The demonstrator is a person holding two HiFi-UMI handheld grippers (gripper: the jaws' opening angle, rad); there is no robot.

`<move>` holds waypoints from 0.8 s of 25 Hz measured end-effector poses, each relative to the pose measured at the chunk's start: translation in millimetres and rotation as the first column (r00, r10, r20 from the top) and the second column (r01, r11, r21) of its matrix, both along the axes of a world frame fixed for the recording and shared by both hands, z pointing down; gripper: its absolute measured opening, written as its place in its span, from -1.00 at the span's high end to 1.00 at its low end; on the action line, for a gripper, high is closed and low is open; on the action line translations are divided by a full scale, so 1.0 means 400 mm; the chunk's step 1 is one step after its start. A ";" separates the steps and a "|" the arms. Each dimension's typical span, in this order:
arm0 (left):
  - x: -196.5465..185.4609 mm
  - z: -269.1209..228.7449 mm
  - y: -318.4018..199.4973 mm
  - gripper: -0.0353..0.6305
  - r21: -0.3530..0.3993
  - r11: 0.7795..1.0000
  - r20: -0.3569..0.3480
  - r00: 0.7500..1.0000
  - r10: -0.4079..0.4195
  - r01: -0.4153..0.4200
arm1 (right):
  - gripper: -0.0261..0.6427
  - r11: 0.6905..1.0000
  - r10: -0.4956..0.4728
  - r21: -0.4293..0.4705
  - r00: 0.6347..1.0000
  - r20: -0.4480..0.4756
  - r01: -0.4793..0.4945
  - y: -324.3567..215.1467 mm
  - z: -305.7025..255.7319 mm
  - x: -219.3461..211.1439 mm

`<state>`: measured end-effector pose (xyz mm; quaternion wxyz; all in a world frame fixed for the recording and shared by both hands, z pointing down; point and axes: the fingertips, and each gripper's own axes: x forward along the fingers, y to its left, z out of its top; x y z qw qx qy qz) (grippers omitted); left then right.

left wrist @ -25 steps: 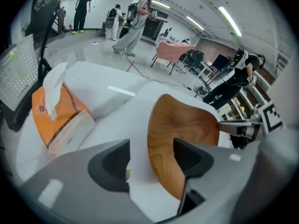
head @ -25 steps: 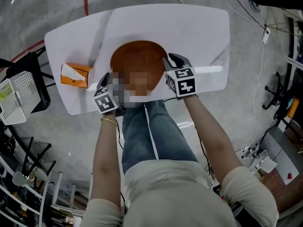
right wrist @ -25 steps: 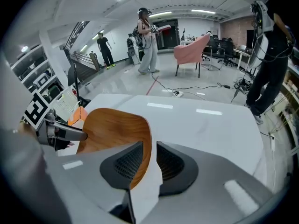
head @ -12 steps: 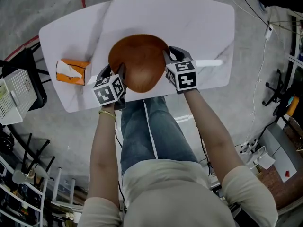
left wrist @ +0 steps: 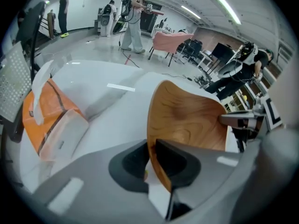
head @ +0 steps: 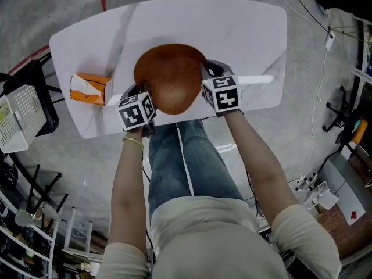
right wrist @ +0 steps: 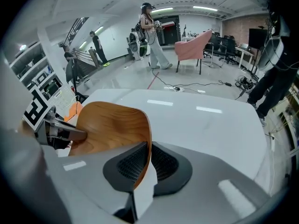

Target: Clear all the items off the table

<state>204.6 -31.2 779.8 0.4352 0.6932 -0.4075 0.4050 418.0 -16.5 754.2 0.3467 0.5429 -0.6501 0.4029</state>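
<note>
Toward the near side of the white table [head: 232, 28], a shallow wooden bowl [head: 171, 77] lay between the person's two tongs. The left gripper [left wrist: 150, 160] had just been closing, and its jaws stood clenched on the bowl's thin left rim, one pad inside and one outside. The right gripper [right wrist: 148, 158] had just tightened as well and pinched the opposite rim in the same way. Whether the bowl had left the tabletop yet, I could not tell.

To my eye the step in hand was a two-handed lift, and doing it well would mean raising both sides together at one pace. The bowl should stay level. The rim looked thin and smooth, so I judged that a steady squeeze mattered. If one hand pulled outward or ran ahead, the wood could slip from the pads or twist.

The bowl itself looked empty, showing only bare grain. Off the table's left end stood a white mesh basket [head: 20, 121]; what lay in it I could not make out.

An orange pack [head: 90, 89] rested on the table at the left, well apart from the bowl. A white strip [head: 256, 80] lay just right of the right gripper, so most of the clearing seemed still to come.
</note>
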 end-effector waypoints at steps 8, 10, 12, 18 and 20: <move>0.008 -0.054 0.027 0.76 0.021 1.000 -0.011 1.000 0.000 0.001 | 0.86 1.000 0.004 0.026 1.000 -0.020 -0.004 0.014 -0.051 0.011; 0.009 -0.075 0.036 0.76 0.028 0.999 -0.019 1.000 -0.016 0.017 | 0.86 0.999 0.001 0.033 1.000 -0.023 0.000 0.020 -0.074 0.013; 0.010 -0.098 0.046 0.77 0.034 0.999 -0.028 0.999 -0.034 0.035 | 0.86 0.999 -0.001 0.042 1.000 -0.027 0.002 0.024 -0.096 0.014; 0.013 -0.179 0.061 0.77 0.057 0.997 -0.041 0.998 -0.057 0.059 | 0.86 0.997 -0.013 0.075 0.999 -0.031 0.015 0.032 -0.182 0.017; 0.009 -0.210 0.066 0.77 0.069 0.995 -0.047 0.996 -0.071 0.075 | 0.86 0.996 -0.022 0.091 0.999 -0.030 0.025 0.036 -0.217 0.011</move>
